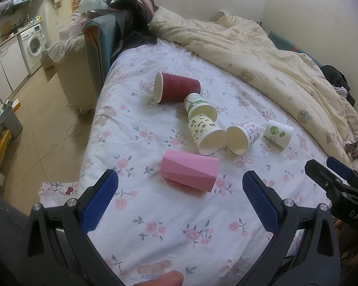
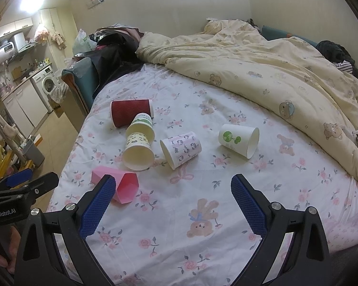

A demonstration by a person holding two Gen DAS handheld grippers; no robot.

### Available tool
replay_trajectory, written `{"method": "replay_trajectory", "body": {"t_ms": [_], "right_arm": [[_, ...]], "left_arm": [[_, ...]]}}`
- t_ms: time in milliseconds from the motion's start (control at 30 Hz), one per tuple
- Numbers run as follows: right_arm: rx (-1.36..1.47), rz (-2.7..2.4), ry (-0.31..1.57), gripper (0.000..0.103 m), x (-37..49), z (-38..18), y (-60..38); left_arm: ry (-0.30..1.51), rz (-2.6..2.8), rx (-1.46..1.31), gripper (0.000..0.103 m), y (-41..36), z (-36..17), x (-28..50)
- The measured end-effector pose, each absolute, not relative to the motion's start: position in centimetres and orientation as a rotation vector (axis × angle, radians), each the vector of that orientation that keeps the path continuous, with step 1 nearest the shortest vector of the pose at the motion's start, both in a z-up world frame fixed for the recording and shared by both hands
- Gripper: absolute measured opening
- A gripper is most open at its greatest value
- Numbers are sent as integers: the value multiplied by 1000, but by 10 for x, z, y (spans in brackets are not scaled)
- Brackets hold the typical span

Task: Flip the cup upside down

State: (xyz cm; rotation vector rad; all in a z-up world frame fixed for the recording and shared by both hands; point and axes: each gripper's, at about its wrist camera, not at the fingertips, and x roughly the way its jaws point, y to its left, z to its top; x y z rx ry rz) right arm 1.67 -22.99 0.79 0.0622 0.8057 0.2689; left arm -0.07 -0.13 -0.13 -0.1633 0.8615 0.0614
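1. Currently the left gripper point(image 1: 180, 183) hovers above the near edge of the bed point(image 1: 155, 226), jaws spread wide and holding nothing.
2. The right gripper point(image 2: 173, 188) hovers beside it over the same floral sheet, jaws likewise spread wide and empty.
3. Six cups lie on their sides on the bed, none upright and none inverted.
4. The pink faceted cup point(image 1: 189, 172) lies nearest the left gripper, just ahead of its blue fingertips point(image 1: 101, 200); in the right wrist view it sits just beyond that gripper's left fingertip, mouth toward the camera.
5. The dark red ribbed cup point(image 1: 176, 87) lies farthest back, its mouth toward the left edge of the bed.
6. A green-printed white cup point(image 1: 199, 106) touches the red cup's base, and a yellow patterned cup point(image 1: 206, 133) lies against its mouth.
7. A pink-printed white cup point(image 2: 181, 149) lies just beside the yellow one, mouth toward the grippers.
8. A white cup with a green tree logo point(image 2: 238, 139) lies apart to the right, near a bunched cream duvet point(image 2: 262, 71) with bear prints.
9. A washing machine point(image 1: 34, 44) stands in the kitchen area at far left.
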Motion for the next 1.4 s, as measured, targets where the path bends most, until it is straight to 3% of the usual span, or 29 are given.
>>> {"method": "replay_trajectory", "body": {"t_ms": [1400], "right_arm": [[64,274,817,100,17,3,-228]], "left_arm": [[869,61,-177,103,6,8,-4]]}}
